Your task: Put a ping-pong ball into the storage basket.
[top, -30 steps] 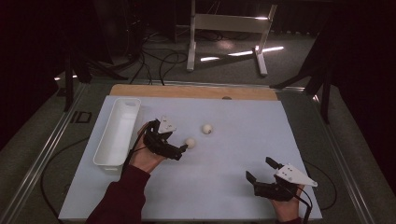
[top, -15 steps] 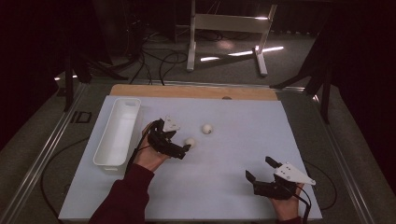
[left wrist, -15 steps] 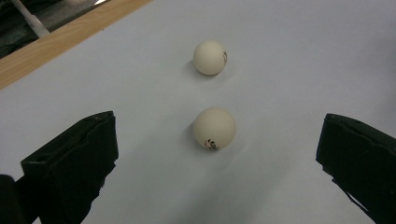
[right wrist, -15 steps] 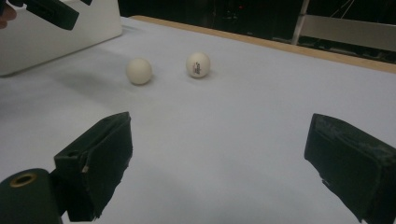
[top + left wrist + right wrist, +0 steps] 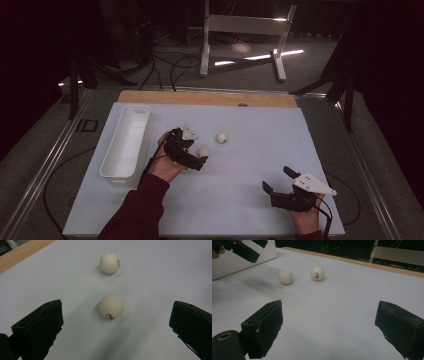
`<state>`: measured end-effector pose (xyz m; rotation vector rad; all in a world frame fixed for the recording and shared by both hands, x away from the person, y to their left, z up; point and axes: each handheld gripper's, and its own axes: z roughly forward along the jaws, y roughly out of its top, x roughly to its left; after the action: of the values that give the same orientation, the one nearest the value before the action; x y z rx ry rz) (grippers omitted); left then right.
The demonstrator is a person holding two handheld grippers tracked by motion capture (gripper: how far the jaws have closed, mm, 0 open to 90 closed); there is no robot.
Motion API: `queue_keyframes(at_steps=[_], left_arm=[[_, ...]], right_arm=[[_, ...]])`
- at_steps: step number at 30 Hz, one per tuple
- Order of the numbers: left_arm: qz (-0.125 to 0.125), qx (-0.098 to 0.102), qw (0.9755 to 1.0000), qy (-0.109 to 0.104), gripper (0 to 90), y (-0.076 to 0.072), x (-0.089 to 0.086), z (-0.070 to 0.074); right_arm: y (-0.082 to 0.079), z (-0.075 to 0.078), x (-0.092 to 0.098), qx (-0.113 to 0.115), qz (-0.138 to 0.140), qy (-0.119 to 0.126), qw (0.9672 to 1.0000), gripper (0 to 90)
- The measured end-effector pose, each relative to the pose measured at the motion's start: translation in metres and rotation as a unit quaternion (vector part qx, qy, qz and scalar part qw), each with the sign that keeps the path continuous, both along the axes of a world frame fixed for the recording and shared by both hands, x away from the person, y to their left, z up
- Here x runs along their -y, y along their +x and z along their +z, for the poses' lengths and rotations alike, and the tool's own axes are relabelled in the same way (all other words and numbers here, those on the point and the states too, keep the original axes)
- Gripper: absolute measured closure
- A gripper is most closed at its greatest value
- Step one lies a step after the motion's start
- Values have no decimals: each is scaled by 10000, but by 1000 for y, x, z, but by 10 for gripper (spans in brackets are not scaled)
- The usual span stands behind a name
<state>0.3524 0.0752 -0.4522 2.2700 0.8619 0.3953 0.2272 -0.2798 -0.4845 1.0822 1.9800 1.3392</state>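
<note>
A person is sitting at a bench covered by a pale sheet, holding a two-jaw gripper in each hand. The left gripper is hovering near the middle of the bench, its jaws spread wide and gripping nothing. A cream ball is lying on the sheet just ahead of those jaws, in line with the gap between them and touching neither; in the high view this near ball is sitting right at the jaw tips. A second cream ball is resting a little beyond the first, apart from it, with dark printing on its side; the high view is showing it to the right of the left gripper. A white rectangular tray is lying lengthwise along the left side of the bench, just beside the left hand. The right gripper is resting low at the near right of the bench, well apart from both balls, its jaws also released and wide open. Its own view is looking across the sheet toward the two balls.
</note>
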Motion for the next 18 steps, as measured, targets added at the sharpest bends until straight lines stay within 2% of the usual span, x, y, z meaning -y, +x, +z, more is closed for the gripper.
queue_keyframes(at_steps=[3, 18], left_arm=[[25, -41, 9999, 88, 0, 2, 3, -2], [137, -262, 9993, 206, 0, 13, 7, -11]], right_arm=[[1, -1, 0, 9, 12, -28, 10000, 74], [-1, -4, 0, -10, 15, -25, 10000, 74]])
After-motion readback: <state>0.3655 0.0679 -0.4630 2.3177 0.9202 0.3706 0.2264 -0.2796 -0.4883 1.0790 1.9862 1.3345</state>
